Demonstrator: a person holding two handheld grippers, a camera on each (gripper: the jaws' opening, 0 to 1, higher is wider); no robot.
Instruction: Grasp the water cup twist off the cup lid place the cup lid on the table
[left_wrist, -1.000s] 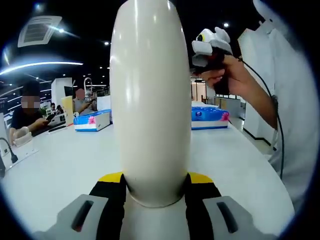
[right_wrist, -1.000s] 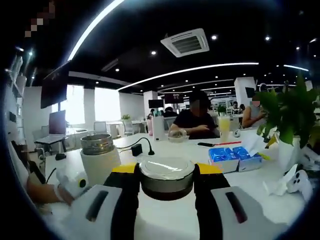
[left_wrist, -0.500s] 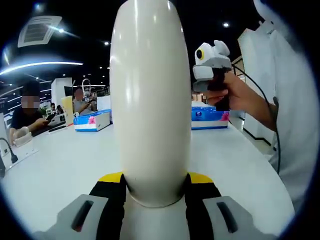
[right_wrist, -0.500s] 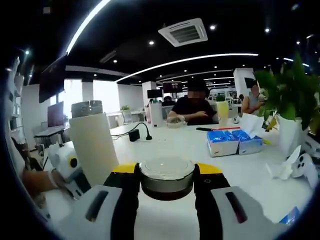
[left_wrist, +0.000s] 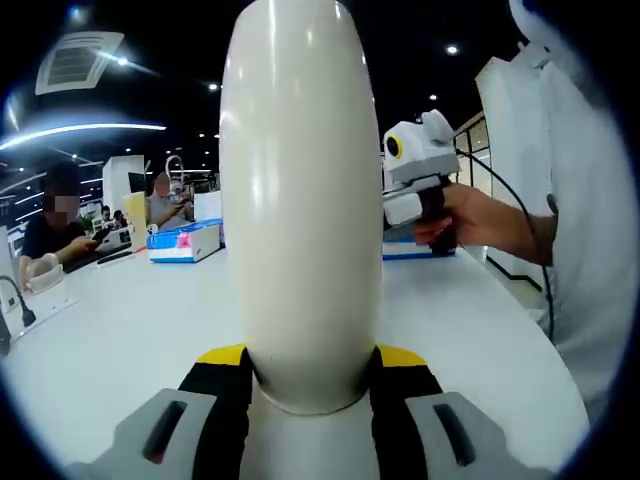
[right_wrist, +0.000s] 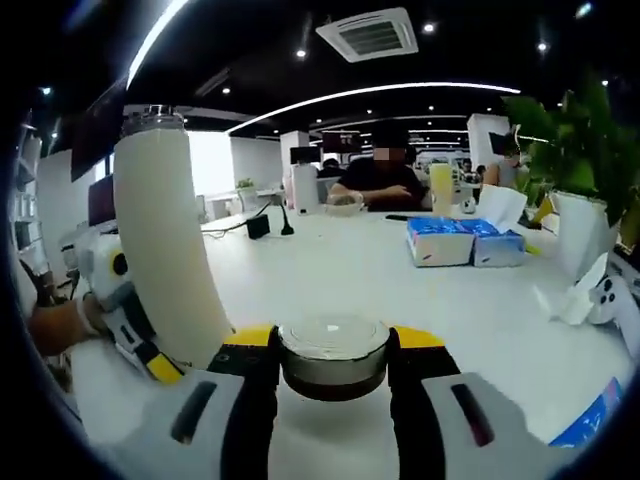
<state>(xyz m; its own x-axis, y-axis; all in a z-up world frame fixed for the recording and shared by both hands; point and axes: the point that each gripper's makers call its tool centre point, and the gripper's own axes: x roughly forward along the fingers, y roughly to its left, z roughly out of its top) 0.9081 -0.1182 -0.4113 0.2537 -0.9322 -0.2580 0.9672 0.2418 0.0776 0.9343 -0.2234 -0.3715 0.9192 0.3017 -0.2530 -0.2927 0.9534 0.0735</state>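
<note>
Two grippers, each with something clamped. My left gripper has its jaws clenched on the base of the water cup, a tall cream body rising toward 12 o'clock in the left gripper view; its top rim runs out of that view. My right gripper grasps the cup lid between its yellow-tipped jaws, held off the cup, with the white table spreading beyond it. In the right gripper view the cup stands at 10 o'clock, its open metal mouth showing (lid clearly off). Bare tabletop stretches from centre toward 1 o'clock, up to the blue tissue packs. Further at 3 o'clock sits a potted plant, and a seated person at the far edge near 12.
</note>
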